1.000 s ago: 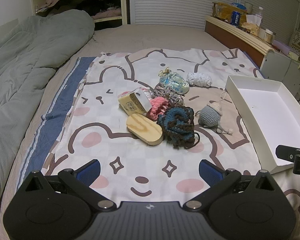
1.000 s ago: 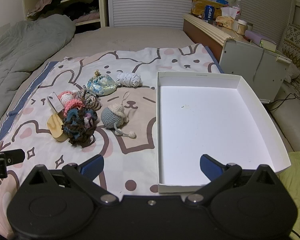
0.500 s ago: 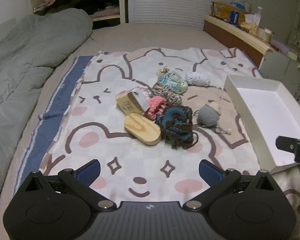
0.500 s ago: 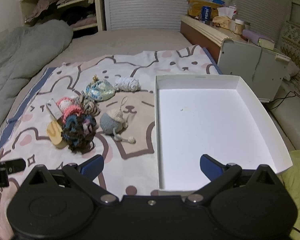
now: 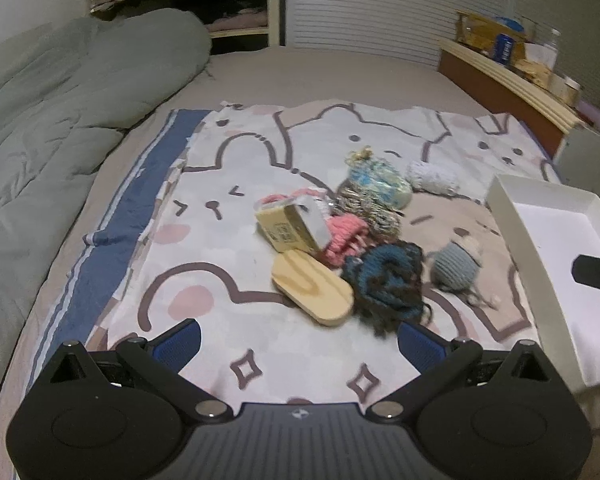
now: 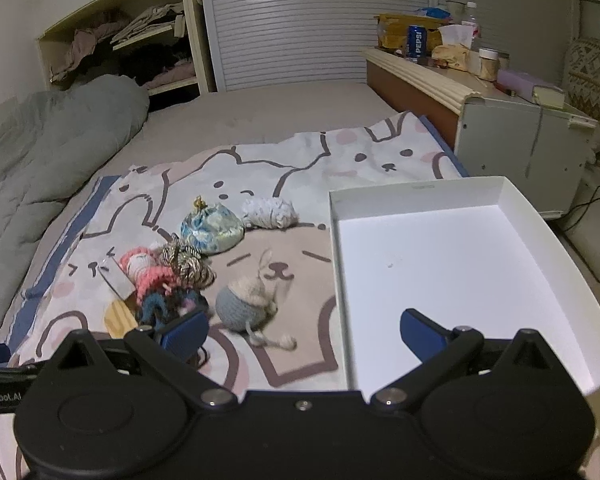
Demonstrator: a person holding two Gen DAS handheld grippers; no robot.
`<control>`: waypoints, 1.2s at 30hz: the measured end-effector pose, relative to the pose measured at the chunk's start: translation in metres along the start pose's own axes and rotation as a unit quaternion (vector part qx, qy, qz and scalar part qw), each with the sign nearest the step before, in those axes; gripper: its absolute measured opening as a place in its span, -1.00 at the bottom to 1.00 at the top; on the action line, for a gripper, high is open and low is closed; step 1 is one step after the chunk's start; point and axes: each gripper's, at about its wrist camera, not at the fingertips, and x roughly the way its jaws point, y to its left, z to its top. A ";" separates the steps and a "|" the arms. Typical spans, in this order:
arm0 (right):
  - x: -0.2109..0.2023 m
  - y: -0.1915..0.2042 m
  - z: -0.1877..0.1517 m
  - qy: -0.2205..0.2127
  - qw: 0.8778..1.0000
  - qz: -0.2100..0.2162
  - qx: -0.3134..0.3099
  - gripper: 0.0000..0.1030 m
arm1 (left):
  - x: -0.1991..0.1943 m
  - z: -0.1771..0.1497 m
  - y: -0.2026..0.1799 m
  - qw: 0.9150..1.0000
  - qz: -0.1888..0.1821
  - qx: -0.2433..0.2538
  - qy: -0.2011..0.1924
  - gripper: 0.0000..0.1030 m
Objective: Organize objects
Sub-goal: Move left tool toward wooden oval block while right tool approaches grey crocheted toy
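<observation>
Here, both claws are held low over the bed, pointed forward along the cartoon-printed blanket (image 5: 204,184). The left claw (image 5: 299,338) is spread wide and nothing is held in it; its blue ribbed pads are seen just before the heap of small things. The right claw (image 6: 304,330) is also spread wide and empty, with its left finger in front of the dark yarn and its right finger over the near part of the white box (image 6: 452,272).

The heap lies on the blanket, to the left of the box. An oval wooden piece (image 5: 312,288) with smooth pale grain is leaned against a dark blue and brown crochet bundle (image 5: 388,280), which looks loose and shaggy. Behind them a small cream carton (image 5: 290,228) is tilted on a pink knitted piece (image 5: 346,236). A round grey crochet ball (image 6: 246,306) with a cream cap and trailing strings is placed a little apart, nearer to the box. Farther back, a shiny blue patterned pouch (image 6: 212,228) and a white fluffy yarn roll (image 6: 270,212) are seen. The box is shallow, rectangular, of thin white card, and is empty.
</observation>
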 end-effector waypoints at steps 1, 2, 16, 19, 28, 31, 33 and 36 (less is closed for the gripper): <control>0.004 0.002 0.002 0.000 1.000 -0.002 -0.004 1.00 | 0.004 0.001 0.003 1.000 0.002 -0.007 0.002 1.00; 0.007 0.004 0.004 -0.001 1.000 -0.003 -0.007 1.00 | 0.008 0.002 0.006 1.000 0.003 -0.015 0.005 1.00; 0.058 0.025 0.025 0.019 0.998 0.046 0.030 0.83 | 0.075 0.033 0.024 0.995 0.019 -0.098 0.016 1.00; 0.070 0.026 0.027 0.022 0.998 0.051 0.039 0.79 | 0.094 0.038 0.026 0.993 0.031 -0.109 0.024 1.00; 0.101 0.028 0.030 0.042 0.993 0.078 0.075 0.66 | 0.129 0.037 0.025 0.990 0.024 -0.125 0.056 1.00; 0.108 0.027 0.029 0.054 0.991 0.087 0.092 0.57 | 0.134 0.032 0.017 0.991 0.033 -0.104 0.079 1.00; 0.111 0.026 0.027 0.062 0.989 0.090 0.099 0.55 | 0.136 0.027 0.017 0.990 0.034 -0.103 0.086 1.00; 0.116 0.026 0.024 0.072 0.988 0.089 0.100 0.51 | 0.135 0.021 0.019 0.989 0.036 -0.113 0.084 1.00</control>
